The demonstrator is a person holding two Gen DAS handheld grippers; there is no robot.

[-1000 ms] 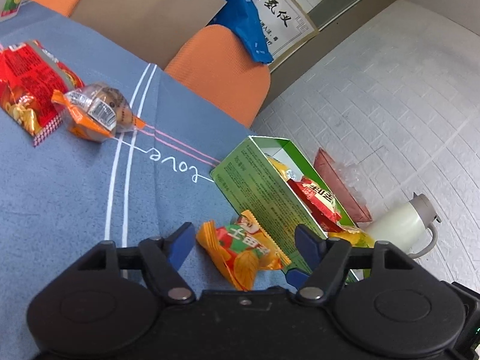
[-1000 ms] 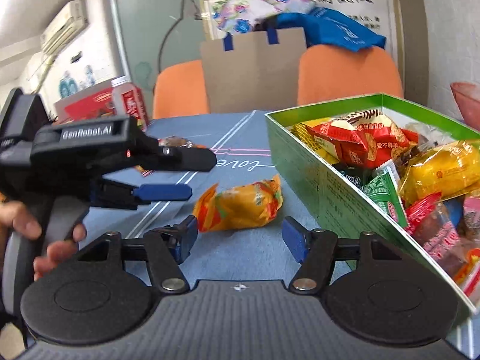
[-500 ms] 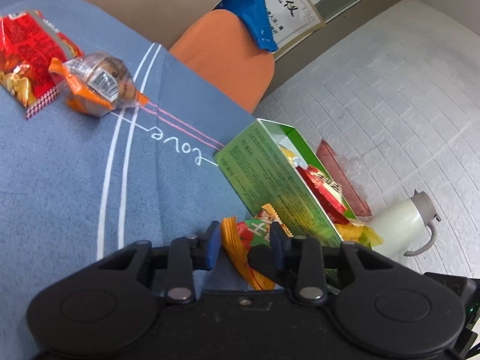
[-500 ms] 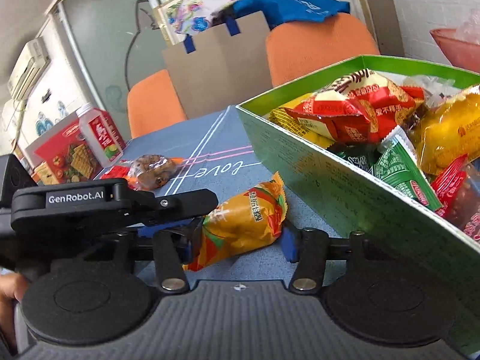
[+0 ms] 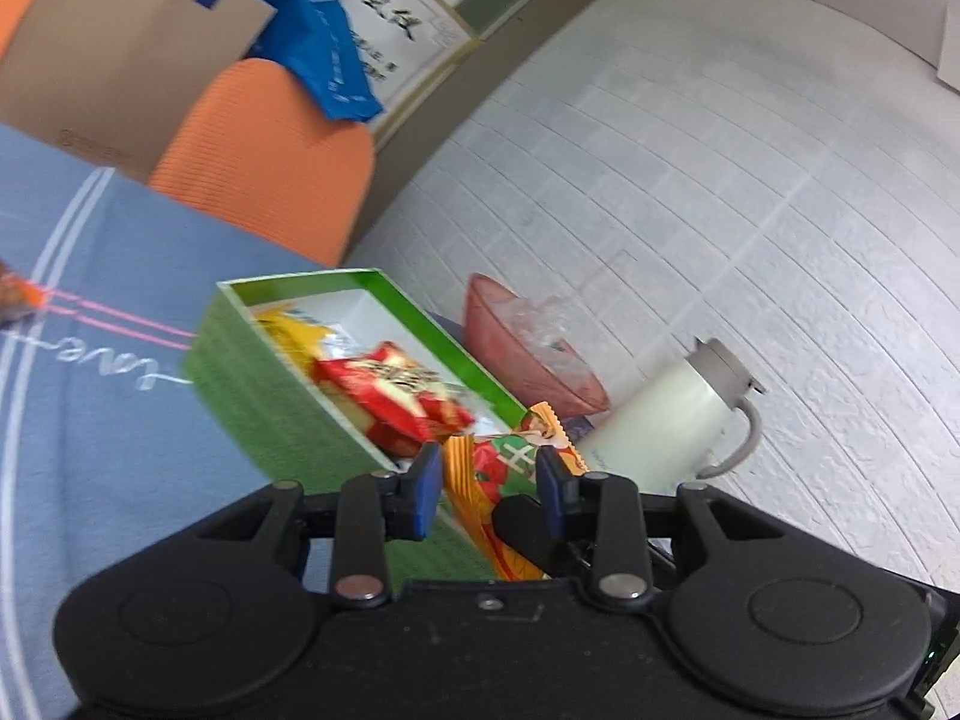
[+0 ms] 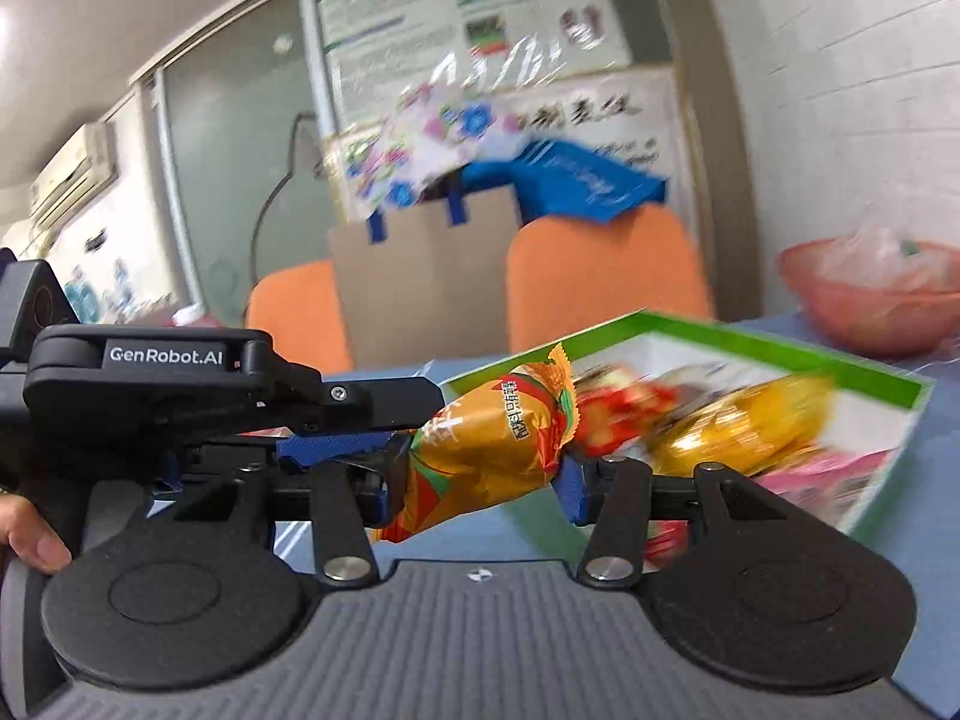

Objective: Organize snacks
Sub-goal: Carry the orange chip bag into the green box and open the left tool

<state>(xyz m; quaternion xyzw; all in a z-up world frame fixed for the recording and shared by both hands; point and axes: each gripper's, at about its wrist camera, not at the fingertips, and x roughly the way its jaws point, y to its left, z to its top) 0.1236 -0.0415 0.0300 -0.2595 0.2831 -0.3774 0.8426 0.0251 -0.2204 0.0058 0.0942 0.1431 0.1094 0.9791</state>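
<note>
Moved: both sets of jaws have just been closing on the orange crinkle-edged snack packet, now lifted off the blue tabletop.

Left wrist view: left gripper pinches the packet; green cardboard snack box at 11 o'clock.

Right wrist view: right gripper pinches the same packet. Risk: opposing pulls could tear or drop it short of the box.

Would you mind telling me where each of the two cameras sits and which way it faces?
Left wrist: sits on the left gripper, looking forward and slightly down over the green box towards the white jug; its own fingers pinch an orange snack packet.
Right wrist: sits on the right gripper, facing the orange chairs; its fingers clamp the packet's ends, and the left gripper and a fingertip show.
Shared: packet, box, red bowl.
</note>
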